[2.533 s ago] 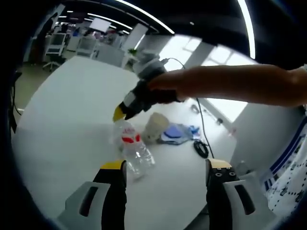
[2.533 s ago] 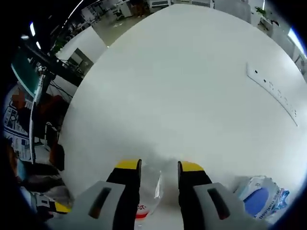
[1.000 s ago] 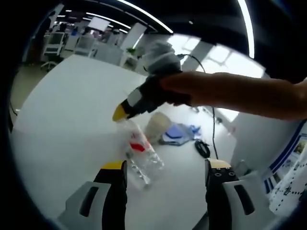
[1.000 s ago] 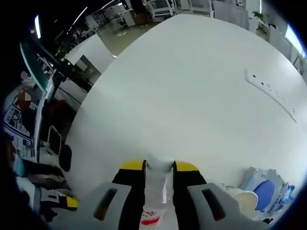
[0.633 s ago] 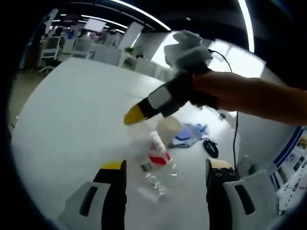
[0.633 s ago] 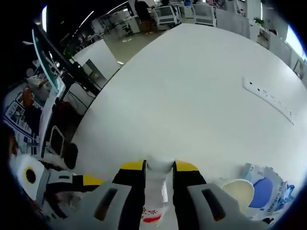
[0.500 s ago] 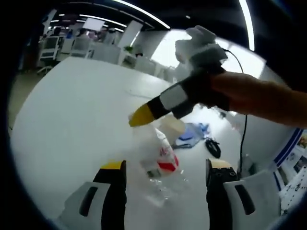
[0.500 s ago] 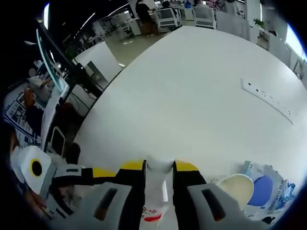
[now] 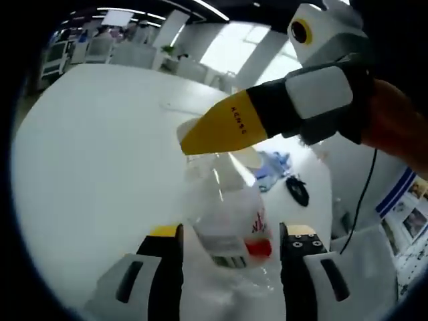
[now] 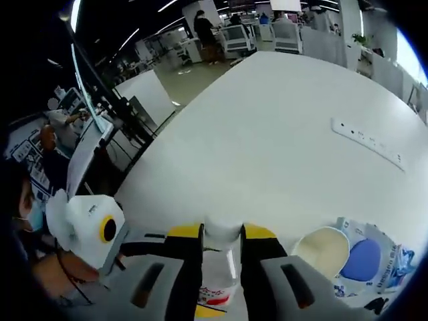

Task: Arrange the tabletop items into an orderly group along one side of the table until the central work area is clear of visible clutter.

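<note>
Broad white table point(image 10: 281, 134), mostly bare across the middle, with a cream bowl point(image 10: 323, 252) and a blue-and-white packet point(image 10: 374, 264) lying together near one edge, a black cable coil point(image 9: 298, 191) just beyond them. Clear plastic bottle point(image 9: 227, 221) held off the surface, neck clamped in the right gripper point(image 10: 222, 234), body hanging between the spread-apart, untouching jaws of the left gripper point(image 9: 224, 234). Grouping judged partly done: bottle not yet set down beside the bowl and packet.
</note>
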`<state>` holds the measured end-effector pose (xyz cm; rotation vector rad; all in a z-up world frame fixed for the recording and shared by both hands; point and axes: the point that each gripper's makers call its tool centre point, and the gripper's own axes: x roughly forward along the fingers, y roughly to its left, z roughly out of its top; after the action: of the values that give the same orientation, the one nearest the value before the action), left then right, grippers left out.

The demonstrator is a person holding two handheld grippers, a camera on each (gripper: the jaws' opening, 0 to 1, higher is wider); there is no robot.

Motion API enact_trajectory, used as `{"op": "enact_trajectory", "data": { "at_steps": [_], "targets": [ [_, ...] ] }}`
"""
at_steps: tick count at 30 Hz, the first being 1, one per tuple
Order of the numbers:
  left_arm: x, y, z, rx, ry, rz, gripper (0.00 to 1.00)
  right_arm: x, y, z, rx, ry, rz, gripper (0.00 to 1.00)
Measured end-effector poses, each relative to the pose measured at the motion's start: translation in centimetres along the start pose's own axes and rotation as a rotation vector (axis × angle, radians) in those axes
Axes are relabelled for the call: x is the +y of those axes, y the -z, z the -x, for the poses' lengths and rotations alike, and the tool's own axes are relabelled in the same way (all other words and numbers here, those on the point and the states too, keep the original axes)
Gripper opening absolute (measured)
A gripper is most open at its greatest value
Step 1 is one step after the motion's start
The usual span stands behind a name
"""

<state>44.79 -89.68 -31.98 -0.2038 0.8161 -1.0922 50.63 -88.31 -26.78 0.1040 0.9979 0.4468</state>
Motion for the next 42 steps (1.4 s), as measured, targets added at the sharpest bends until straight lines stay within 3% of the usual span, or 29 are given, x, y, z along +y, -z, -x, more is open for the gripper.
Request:
{"op": "enact_trajectory", "data": {
  "at_steps": [7,13,18,28,34,35,42],
  "targets": [
    [-1.2,0.2,-0.3,0.026,0.033,-0.036,0.42,0.2,0.0,1.1,-0.041,-0.017,-0.018,0.17],
    [-1.5,0.1,-0.1,0.013,0.023,-0.089,0.41,0.4,0.4,1.2,-0.079,-0.028,-0.015,0.17],
    [-1.6,-0.2,0.2,0.013,0.014,-0.169,0.39,0.5,0.4,2.9,-0.148,-0.04,-0.01,0.17],
    [-1.4,-0.9,0.5,0.017,0.006,-0.291,0.38,0.7,0.0,4.2,-0.235,-0.057,-0.004,0.17],
    [-0.9,-3.1,0.5,-0.036,0.016,-0.398,0.38,0.7,-1.6,5.3,-0.319,-0.043,0.033,0.17],
    [-0.9,-3.6,0.5,-0.051,0.021,-0.405,0.38,0.6,-2.2,5.5,-0.357,-0.036,0.056,0.17],
    [-0.4,-5.1,-0.1,-0.073,0.048,-0.499,0.38,-0.1,-3.1,6.1,-0.43,-0.01,0.059,0.17]
  ]
}}
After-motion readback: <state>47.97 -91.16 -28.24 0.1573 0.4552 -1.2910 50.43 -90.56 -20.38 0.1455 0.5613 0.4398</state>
